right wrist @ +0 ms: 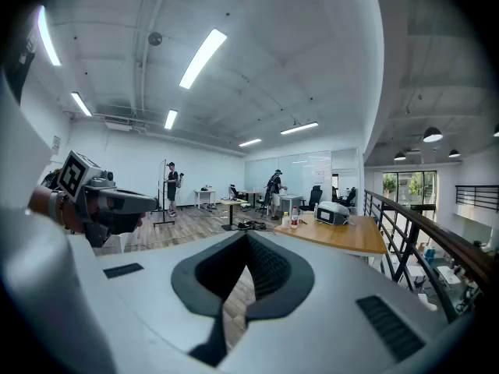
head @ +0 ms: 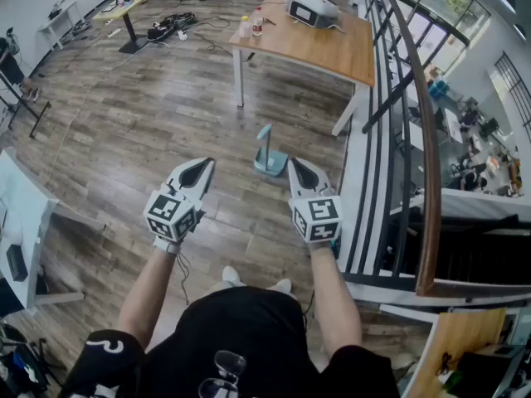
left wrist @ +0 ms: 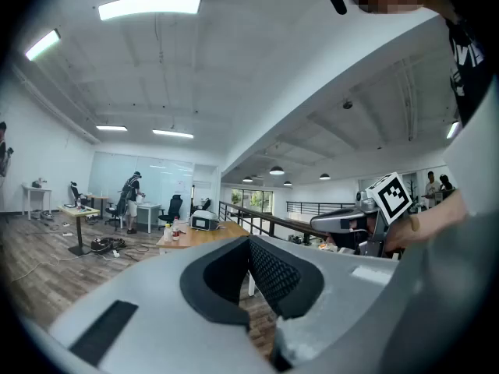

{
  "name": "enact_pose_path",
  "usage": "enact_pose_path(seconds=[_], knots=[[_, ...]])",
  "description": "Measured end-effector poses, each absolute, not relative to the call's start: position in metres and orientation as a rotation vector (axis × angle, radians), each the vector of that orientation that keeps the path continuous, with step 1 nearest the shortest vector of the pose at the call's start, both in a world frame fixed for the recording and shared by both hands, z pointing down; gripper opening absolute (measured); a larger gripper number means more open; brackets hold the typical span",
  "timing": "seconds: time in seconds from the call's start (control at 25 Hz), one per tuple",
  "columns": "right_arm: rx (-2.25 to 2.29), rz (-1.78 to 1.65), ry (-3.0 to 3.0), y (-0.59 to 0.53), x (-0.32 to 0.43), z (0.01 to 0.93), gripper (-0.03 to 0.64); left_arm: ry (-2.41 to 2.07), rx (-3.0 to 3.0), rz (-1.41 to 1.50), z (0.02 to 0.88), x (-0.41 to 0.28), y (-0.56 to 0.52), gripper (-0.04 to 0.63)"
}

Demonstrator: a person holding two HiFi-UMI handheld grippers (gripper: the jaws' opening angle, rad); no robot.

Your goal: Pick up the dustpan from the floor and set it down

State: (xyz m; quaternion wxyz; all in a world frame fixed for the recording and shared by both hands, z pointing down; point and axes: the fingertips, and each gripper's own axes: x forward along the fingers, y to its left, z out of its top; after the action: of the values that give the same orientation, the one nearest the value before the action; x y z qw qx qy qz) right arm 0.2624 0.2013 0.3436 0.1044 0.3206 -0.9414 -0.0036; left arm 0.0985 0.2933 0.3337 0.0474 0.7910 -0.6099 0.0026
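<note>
A light teal dustpan with an upright handle stands on the wooden floor, ahead of me and near a table leg. In the head view my left gripper and right gripper are held out level at either side of it, well above the floor and apart from it. Both are shut, with nothing between the jaws. In the left gripper view the left gripper has its tips together, and so has the right gripper in the right gripper view. Neither gripper view shows the dustpan.
A wooden table with bottles and a grey device stands behind the dustpan. A railing with black bars runs along the right. At the left is a white desk. Cables lie on the far floor, where people stand.
</note>
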Motion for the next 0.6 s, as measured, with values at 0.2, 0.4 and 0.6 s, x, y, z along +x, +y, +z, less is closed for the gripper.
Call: enact_pose_path(seconds=[0.2,0.4,0.6], knots=[[0.972,-0.006,-2.761,0.205,0.247,0.346,-0.009,-1.847,2.417,-0.003,0.335,0.076,0.298,-0.003],[1.010,-0.004,-2.743,0.203,0.233,0.345,-0.008,-1.815,2.431,-0.011,0.337,0.057,0.298,-0.003],[1.033,-0.008,-2.727,0.194,0.260,0.350,-0.008,-1.795,2.441,-0.006,0.346,0.083,0.292,-0.003]])
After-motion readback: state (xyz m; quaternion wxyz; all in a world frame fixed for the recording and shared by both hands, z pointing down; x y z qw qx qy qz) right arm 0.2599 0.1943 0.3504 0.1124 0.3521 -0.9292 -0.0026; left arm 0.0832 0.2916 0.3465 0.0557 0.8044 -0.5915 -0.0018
